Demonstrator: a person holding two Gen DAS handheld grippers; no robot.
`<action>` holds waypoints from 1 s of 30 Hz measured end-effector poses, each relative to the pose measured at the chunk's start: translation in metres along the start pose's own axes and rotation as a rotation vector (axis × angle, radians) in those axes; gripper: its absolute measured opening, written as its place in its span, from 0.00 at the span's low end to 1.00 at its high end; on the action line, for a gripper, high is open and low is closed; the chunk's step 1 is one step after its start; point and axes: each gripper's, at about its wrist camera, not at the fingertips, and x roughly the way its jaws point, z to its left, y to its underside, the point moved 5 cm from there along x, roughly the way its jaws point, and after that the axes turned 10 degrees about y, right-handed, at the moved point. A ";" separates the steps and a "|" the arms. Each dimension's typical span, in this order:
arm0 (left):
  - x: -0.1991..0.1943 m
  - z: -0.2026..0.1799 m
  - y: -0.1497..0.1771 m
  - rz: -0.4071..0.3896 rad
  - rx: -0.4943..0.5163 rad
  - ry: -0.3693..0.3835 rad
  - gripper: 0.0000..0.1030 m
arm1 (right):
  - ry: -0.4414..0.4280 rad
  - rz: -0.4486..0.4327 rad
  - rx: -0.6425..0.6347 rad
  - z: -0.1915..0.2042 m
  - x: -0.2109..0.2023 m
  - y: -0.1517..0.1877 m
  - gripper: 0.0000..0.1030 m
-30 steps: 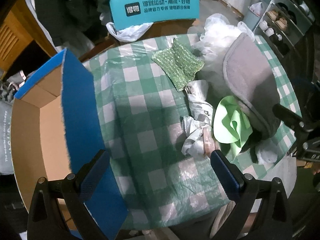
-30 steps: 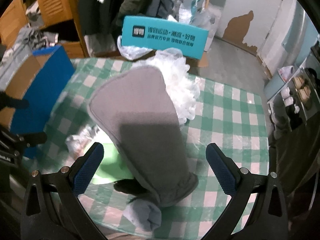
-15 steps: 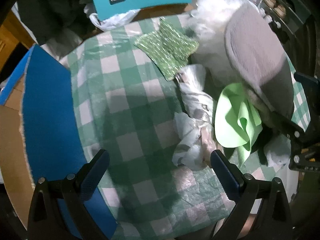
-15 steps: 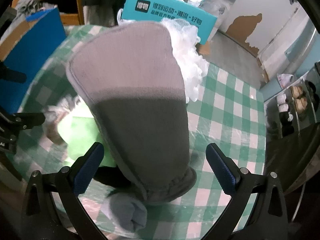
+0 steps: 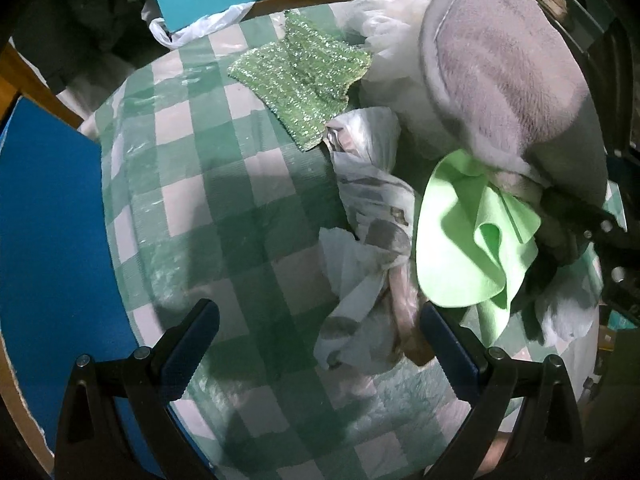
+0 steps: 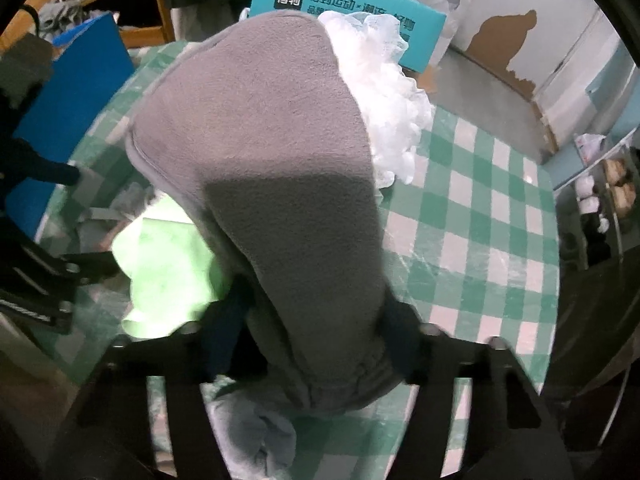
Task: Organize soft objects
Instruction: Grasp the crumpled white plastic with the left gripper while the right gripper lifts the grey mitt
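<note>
The right tongs [image 6: 312, 336] have just been closing and seem clenched on the grey mitt [image 6: 272, 184], its long axis pointing away; left tongs [image 5: 316, 344] released over free checked surface [image 5: 240, 216] beside it

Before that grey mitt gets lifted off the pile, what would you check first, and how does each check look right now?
1. Right gripper closed on the grey mitt: ok. Its fingers have just been closing and now squeeze the mitt near its cuff.
2. Grip is on the mitt alone: cannot tell; the green cloth lies right beside one finger.
3. Left gripper free: ok, open with nothing between its fingers.
4. Left gripper clear of the mitt: ok, it hangs over the crumpled white bag, apart from the mitt.
5. Blue box open to take things: cannot tell; only its flap shows.
</note>
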 end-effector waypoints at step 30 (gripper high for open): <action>-0.013 0.017 -0.007 -0.090 -0.041 0.077 0.15 | -0.138 -0.108 0.155 -0.019 -0.052 0.000 0.13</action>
